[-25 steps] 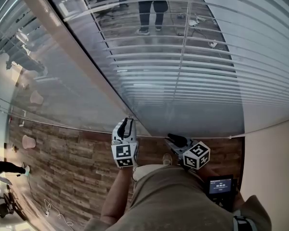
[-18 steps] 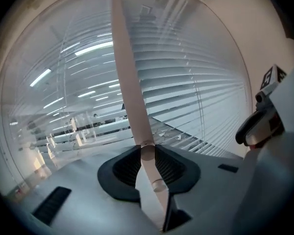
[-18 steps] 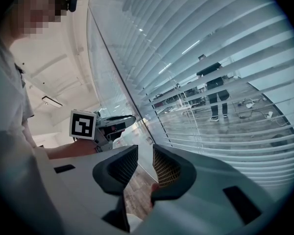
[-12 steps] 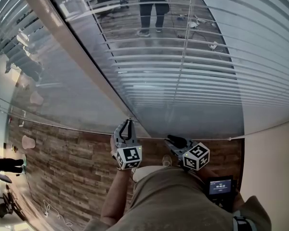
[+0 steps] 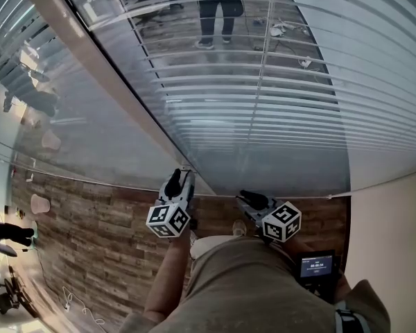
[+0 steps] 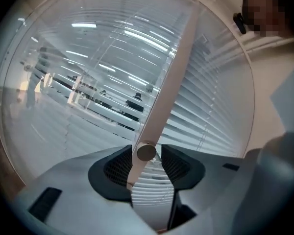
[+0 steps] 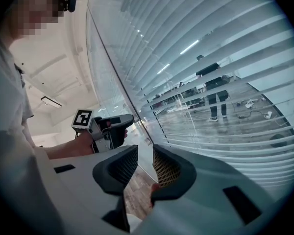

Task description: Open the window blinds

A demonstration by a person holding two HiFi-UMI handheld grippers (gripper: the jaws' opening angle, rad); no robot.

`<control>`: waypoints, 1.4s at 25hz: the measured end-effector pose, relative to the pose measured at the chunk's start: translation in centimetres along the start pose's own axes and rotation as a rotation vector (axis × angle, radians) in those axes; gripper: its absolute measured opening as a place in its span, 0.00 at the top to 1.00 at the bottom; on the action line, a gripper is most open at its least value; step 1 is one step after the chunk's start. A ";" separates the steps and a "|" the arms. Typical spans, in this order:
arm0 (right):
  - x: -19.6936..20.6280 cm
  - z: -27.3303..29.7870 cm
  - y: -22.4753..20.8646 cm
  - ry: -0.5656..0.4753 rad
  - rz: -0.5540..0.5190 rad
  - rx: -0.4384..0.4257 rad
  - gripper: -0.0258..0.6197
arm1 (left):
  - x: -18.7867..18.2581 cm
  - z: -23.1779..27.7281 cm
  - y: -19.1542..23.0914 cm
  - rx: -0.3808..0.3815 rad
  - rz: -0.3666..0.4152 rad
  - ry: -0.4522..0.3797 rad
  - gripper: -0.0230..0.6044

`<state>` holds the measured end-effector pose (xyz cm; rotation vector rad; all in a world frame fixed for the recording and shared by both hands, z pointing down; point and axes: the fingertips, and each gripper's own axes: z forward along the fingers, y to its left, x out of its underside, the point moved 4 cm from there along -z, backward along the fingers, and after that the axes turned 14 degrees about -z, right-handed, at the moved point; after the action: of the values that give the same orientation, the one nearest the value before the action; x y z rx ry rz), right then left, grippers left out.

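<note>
White slatted blinds (image 5: 263, 109) hang over the glass in front of me, the slats tilted so the room beyond shows through. Their beige tilt wand (image 6: 161, 92) slants down, and its round end (image 6: 146, 152) sits between the jaws of my left gripper (image 6: 147, 163). Those jaws are opening, with small gaps on both sides of the wand. In the head view the left gripper (image 5: 177, 180) points at the foot of the beige post. My right gripper (image 5: 246, 198) is beside it, held low and open (image 7: 144, 168) with nothing between its fingers. The right gripper view also shows the left gripper (image 7: 112, 126).
A person (image 5: 218, 12) stands on the far side of the glass. Wood-look floor (image 5: 90, 234) runs below, with a cable (image 5: 76, 300) on it. A small screen device (image 5: 315, 268) sits by my right side, next to a plain wall (image 5: 395, 255).
My left gripper has rolled about its own axis, swinging its marker cube down and to the left. It stays at the same spot. The right gripper has not moved.
</note>
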<state>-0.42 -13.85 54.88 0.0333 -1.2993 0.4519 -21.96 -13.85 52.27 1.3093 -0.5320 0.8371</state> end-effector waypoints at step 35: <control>0.5 0.0 0.1 0.003 0.005 -0.007 0.81 | 2.1 0.6 -2.6 -0.332 1.245 0.059 0.75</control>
<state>-0.38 -13.60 55.28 0.0238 -1.2977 0.4512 -18.60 -14.01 52.42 0.5333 -1.4180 1.6825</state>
